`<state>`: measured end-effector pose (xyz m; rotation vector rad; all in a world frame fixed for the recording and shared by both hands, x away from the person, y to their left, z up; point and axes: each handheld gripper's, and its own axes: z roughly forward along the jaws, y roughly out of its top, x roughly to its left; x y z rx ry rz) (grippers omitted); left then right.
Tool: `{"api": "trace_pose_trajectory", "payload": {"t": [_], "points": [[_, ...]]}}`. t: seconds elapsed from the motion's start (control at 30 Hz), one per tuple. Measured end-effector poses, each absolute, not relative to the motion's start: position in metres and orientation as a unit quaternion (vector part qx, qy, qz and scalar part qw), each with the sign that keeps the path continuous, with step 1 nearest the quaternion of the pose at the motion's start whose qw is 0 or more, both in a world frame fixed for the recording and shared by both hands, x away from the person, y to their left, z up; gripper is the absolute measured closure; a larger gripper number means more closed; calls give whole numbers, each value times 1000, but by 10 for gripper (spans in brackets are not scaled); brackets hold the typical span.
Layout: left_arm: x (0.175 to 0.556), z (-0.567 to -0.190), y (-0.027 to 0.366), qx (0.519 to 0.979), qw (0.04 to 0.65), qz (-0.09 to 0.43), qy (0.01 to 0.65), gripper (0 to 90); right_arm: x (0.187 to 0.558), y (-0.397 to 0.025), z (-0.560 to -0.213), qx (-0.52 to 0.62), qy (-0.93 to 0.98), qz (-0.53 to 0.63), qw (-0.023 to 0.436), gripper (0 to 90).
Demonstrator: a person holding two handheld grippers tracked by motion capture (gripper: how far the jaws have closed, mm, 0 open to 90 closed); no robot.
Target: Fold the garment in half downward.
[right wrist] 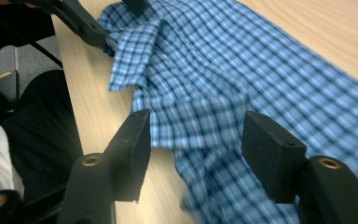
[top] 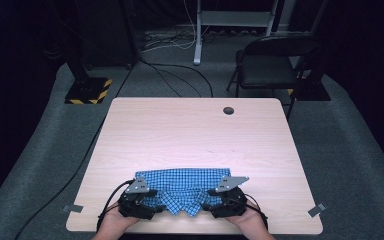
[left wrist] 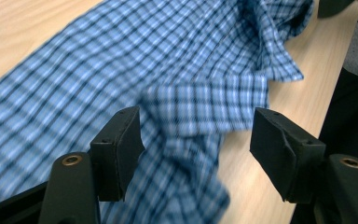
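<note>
1. Down at the near edge of the table, two hands come in from the bottom of the high view, and each one holds a black two-jaw gripper.
2. Next, the left gripper (top: 147,201) sits at the near left corner of a blue and white checked cloth shirt (top: 185,187). Its jaws are spread wide apart. In the left gripper view, a folded cuff of the shirt lies between the two black jaws, and the jaws are not squeezing it.
3. Then the right gripper (top: 214,200) sits at the near right side of the shirt. Its jaws are spread wide too. In the right gripper view, another folded bit of the checked cloth lies between the jaws, and they are not pinching it.
4. Each gripper has a grey three-cornered plate on top, and a black cable trails back from it toward the person.
5. Now the shirt. It lies folded into a wide strip near the front edge of the pale wooden table (top: 190,130), right between the two grippers. Its near side is bunched and wrinkly. Its far side is flat and straight.
6. Past the shirt, the table top is bare wood. A small dark round hole (top: 228,110) sits near the far edge.
7. Behind the table, a black chair (top: 270,62) stands on the grey carpet at the right.
8. Far back on the left is a black stand with a yellow and black striped base (top: 87,90).
</note>
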<state>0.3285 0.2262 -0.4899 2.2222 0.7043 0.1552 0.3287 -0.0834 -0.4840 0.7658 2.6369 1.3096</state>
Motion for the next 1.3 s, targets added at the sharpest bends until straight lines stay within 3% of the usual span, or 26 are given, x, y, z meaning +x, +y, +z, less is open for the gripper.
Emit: {"api": "trace_pose_trajectory", "payload": {"t": [0.33, 0.73, 1.3], "points": [[337, -496, 206, 882, 376, 88, 269, 302, 338, -65, -490, 234, 873, 423, 70, 384], [344, -506, 199, 891, 347, 117, 266, 282, 341, -51, -508, 226, 889, 378, 126, 310], [345, -514, 197, 896, 340, 134, 251, 262, 347, -51, -519, 222, 893, 369, 133, 296]]}}
